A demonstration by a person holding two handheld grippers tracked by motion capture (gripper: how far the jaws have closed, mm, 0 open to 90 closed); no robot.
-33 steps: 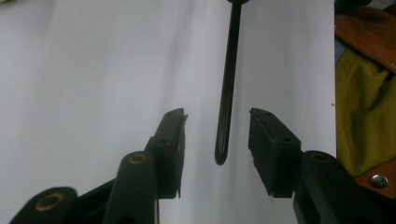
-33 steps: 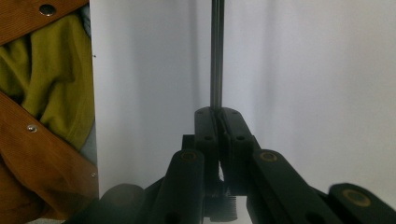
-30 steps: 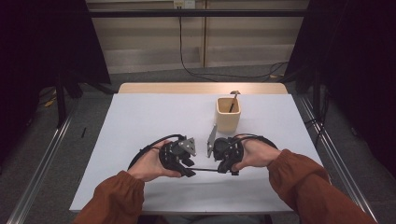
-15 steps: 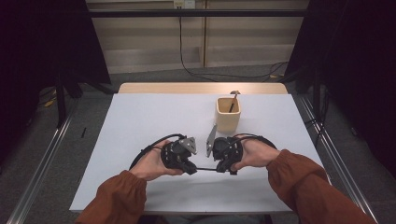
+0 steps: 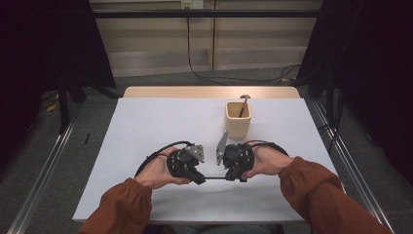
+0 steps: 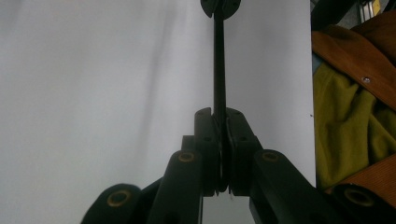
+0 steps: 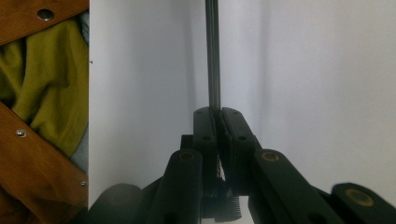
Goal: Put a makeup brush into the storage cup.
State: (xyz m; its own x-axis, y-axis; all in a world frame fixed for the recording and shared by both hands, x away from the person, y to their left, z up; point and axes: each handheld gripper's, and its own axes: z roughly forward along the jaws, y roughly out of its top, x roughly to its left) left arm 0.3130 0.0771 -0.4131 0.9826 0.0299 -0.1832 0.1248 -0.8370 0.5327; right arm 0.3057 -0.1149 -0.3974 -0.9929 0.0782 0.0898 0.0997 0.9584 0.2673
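At the near middle of the white worktop [image 5: 146, 126], the left tool [image 5: 200, 179] is clenched on the left end of a thin black rod [image 5: 214, 178]; its jaws have just been closing onto it. In the left gripper view the rod [image 6: 218, 70] runs straight out from between the pressed pads. The rod lies level just above the worktop, bridging the two tools. To its right, the right tool [image 5: 229, 177] is clenched on the other end, and in the right gripper view the rod [image 7: 213, 56] rises from its tight jaws. Farther right and far, a wooden cup [image 5: 237, 119] holds another slim stick.

Risk, as I judge it: with both ends pinched, any uneven pull or twist could bend the slender rod or slip it from one tool, dropping it onto the worktop.

Both hands sit low, left hand [image 5: 158, 170] and right hand [image 5: 265, 161] facing each other, forearms angled inward, wrists level.
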